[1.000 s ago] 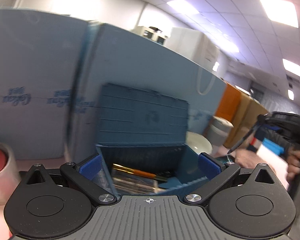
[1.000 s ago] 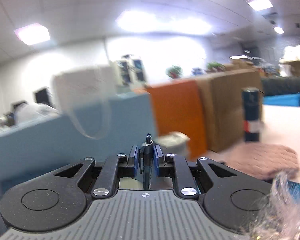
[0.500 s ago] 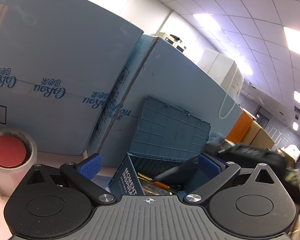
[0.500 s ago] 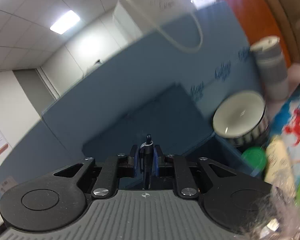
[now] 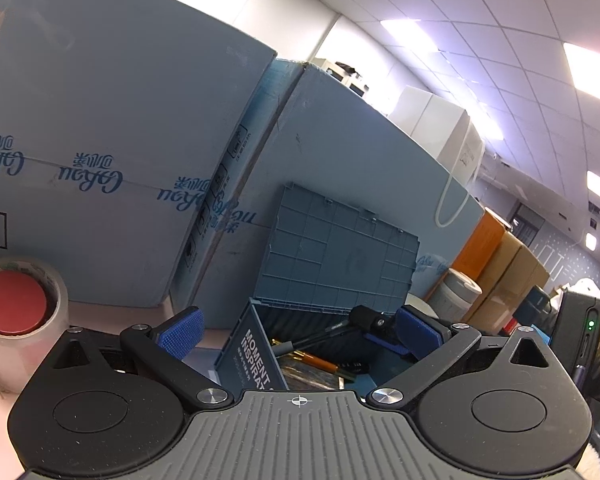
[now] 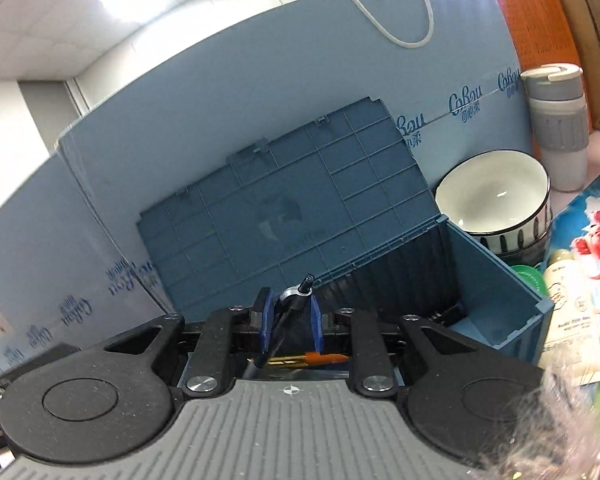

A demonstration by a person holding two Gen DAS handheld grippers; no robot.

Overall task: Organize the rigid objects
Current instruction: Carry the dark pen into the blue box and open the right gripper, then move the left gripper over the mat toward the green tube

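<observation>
Blue cartons (image 6: 260, 92) form the back wall, printed side toward the cameras. In front of them sits the blue storage box (image 6: 496, 280), ribbed lid (image 6: 284, 216) swung up and leaning back on the cartons. To its right in the right wrist view: striped bowl (image 6: 496, 200), then a grey-banded tumbler (image 6: 558, 128). A tape roll (image 5: 20, 320) with a red centre sits far left in the left wrist view. Left gripper (image 5: 298, 328) has its jaws wide apart and nothing between them, aimed at the box's near corner. Right gripper (image 6: 290, 320) is over the open box; its jaws have just been opening, and the black pen (image 6: 290, 304) is between the pads with visible gaps on both sides, so it looks released, not clamped. Pen's long axis runs steeply: clip end up and tipped right toward the lid, lower end down-left into the box. An orange pen (image 6: 320, 358) lies roughly flat on the box floor, just below the black one.
</observation>
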